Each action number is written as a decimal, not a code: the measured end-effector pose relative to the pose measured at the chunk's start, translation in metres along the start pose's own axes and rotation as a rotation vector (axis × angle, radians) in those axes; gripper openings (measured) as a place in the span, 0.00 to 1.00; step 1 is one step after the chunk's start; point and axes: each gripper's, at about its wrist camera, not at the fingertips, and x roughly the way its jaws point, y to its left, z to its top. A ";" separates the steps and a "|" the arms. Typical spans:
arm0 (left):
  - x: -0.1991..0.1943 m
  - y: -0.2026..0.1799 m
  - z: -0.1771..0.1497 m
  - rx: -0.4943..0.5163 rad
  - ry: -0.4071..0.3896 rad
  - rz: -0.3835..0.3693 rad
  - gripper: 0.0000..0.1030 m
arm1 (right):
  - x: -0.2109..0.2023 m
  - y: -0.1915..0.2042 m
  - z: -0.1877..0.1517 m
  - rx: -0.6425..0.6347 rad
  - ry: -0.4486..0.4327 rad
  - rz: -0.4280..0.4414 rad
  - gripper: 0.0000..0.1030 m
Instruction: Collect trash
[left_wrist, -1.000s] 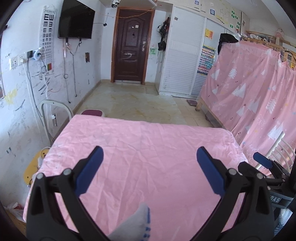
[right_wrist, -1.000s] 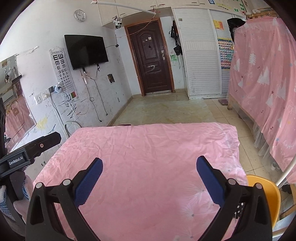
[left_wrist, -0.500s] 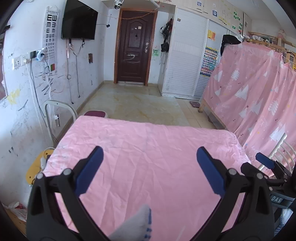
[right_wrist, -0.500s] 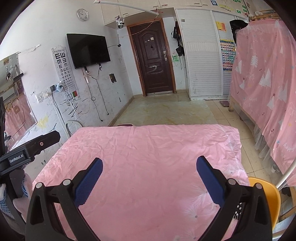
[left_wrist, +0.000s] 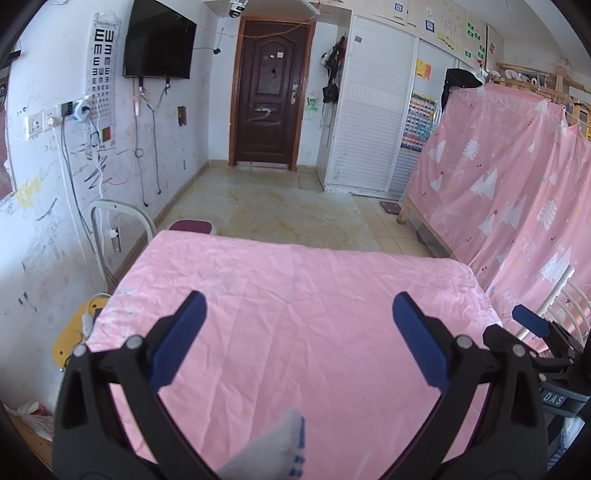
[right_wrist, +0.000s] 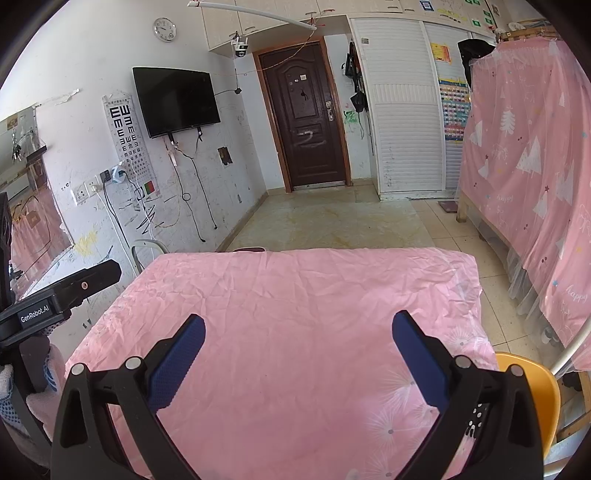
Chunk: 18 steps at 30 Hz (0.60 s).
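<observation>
A table under a wrinkled pink cloth (left_wrist: 295, 302) fills the lower half of both views (right_wrist: 303, 295). No trash shows on the cloth. My left gripper (left_wrist: 299, 306) is open and empty above the cloth's near part. My right gripper (right_wrist: 299, 328) is open and empty above the cloth too. The right gripper's blue tip (left_wrist: 530, 320) shows at the right edge of the left wrist view. The left gripper's black body (right_wrist: 55, 299) shows at the left edge of the right wrist view. A gloved fingertip (left_wrist: 280, 450) shows at the bottom of the left wrist view.
A crumpled white bag (left_wrist: 31, 413) lies low at the table's left. A yellow chair (right_wrist: 532, 391) stands at the table's right, a white chair frame (left_wrist: 118, 221) and maroon stool (left_wrist: 192, 226) beyond its far left corner. A pink-curtained bed (right_wrist: 524, 166) lines the right side.
Both views have tilted up slightly, so more of the walls and ceiling shows. Both grippers stay open and empty over the cloth.
</observation>
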 end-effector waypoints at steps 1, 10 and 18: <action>0.000 0.000 0.000 -0.001 0.000 0.000 0.94 | 0.000 0.000 0.000 0.000 0.000 0.000 0.89; 0.004 0.003 -0.003 -0.004 0.003 0.006 0.94 | 0.000 0.000 0.000 -0.001 0.000 0.000 0.89; 0.004 0.003 -0.002 -0.005 0.005 0.007 0.94 | 0.000 0.000 0.000 -0.003 0.001 -0.002 0.89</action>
